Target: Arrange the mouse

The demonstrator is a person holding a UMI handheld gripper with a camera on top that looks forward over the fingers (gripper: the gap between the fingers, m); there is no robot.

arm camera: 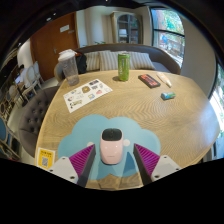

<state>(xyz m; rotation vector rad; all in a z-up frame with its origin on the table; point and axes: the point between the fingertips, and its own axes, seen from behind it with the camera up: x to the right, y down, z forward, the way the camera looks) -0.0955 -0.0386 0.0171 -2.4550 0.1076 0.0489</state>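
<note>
Wooden tabletop (120, 110) fills most of my view, with a living room behind it: a grey sofa with cushions, a wooden door and bright windows.

Between my fingers I see the mouse (111, 147), white and pink with a dark top, resting on a light blue cloud-shaped mat (100, 128). My gripper (111, 160) sits low at the near edge of the table, and its magenta pads (147, 157) flank the mouse on both sides. Whether they actually press on the mouse or leave a small gap I cannot tell.

Taking the mat as my landmark: just to its left lies a small yellow packet (45, 156) near the table edge. Beyond the mat and to the left is a printed leaflet (87, 94). Farther beyond that stands a clear pitcher (68, 66). Straight beyond the mat, at the far side of the table, stands a green can (123, 66). Beyond and to the right lie a dark flat object (149, 80) and a small teal object (167, 95).
</note>
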